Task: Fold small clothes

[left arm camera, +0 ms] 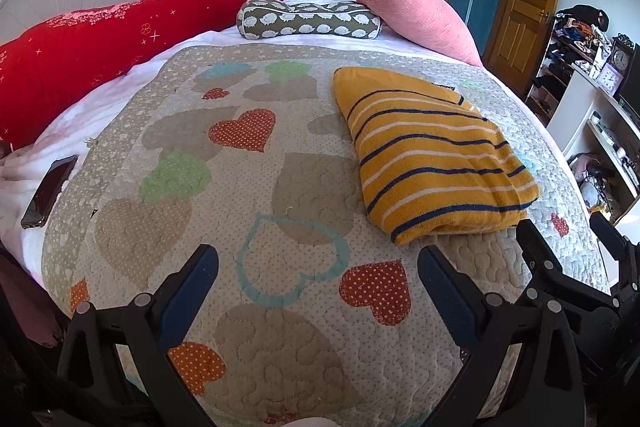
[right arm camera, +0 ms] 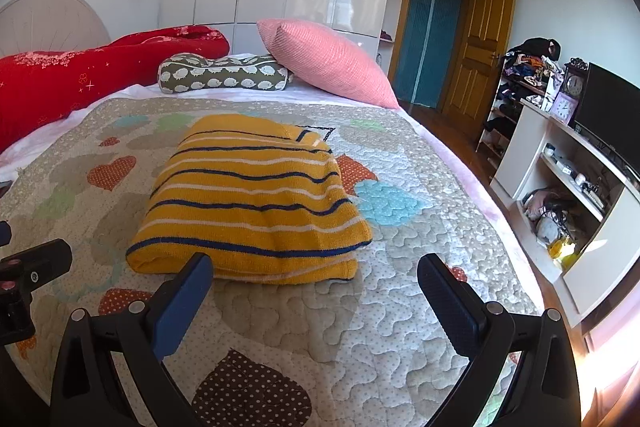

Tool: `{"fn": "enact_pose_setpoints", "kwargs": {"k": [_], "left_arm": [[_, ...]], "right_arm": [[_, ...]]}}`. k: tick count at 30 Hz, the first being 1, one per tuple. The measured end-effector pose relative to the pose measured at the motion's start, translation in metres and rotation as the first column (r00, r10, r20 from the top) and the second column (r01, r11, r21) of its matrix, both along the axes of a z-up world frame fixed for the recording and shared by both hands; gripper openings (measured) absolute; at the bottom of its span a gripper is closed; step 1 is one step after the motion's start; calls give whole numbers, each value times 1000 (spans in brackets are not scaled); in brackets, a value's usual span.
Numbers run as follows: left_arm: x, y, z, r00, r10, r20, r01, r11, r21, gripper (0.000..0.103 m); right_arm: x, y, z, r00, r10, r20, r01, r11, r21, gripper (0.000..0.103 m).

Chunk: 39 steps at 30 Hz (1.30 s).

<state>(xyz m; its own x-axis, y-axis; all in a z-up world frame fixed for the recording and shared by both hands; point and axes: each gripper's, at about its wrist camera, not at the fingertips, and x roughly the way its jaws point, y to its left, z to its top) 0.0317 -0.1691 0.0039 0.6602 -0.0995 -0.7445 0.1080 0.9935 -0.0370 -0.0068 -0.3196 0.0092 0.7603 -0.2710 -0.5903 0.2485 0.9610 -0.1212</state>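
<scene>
Blue-padded and spread wide, our left gripper (left arm camera: 318,265) hangs empty over the quilt (left arm camera: 256,347), and our right gripper (right arm camera: 316,275) is just as wide, holding nothing, its tips just short of the near edge of the yellow striped garment (right arm camera: 252,195). That garment lies on the quilt as a thick layered rectangle, so we judge the fold done or nearly so. From here we'd either tidy that near edge with 2 light pinches or leave it. Beyond sit a pink pillow (right arm camera: 328,61) and a phone (left arm camera: 48,193) at the bed's left edge.
</scene>
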Motion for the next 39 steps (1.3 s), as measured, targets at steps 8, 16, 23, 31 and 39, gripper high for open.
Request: {"fn": "enact_pose_setpoints", "kwargs": {"k": [8, 16, 23, 31, 39], "left_arm": [[-5, -15, -1, 1000, -12, -8, 12, 999, 40, 99], [-11, -29, 2, 1000, -29, -7, 30, 997, 67, 99], [-14, -37, 0, 999, -43, -20, 44, 996, 74, 99], [-16, -38, -2, 999, -39, -35, 41, 997, 67, 99], [-16, -35, -1, 999, -32, -36, 34, 998, 59, 99]], "right_arm": [[-4, -14, -4, 999, -33, -36, 33, 999, -3, 103], [-7, -26, -10, 996, -26, -83, 29, 999, 36, 103], [-12, -39, -12, 995, -43, -95, 51, 996, 80, 103], [-15, -44, -15, 992, -41, -119, 54, 993, 105, 103], [-17, -44, -14, 991, -38, -124, 55, 990, 133, 103]]}}
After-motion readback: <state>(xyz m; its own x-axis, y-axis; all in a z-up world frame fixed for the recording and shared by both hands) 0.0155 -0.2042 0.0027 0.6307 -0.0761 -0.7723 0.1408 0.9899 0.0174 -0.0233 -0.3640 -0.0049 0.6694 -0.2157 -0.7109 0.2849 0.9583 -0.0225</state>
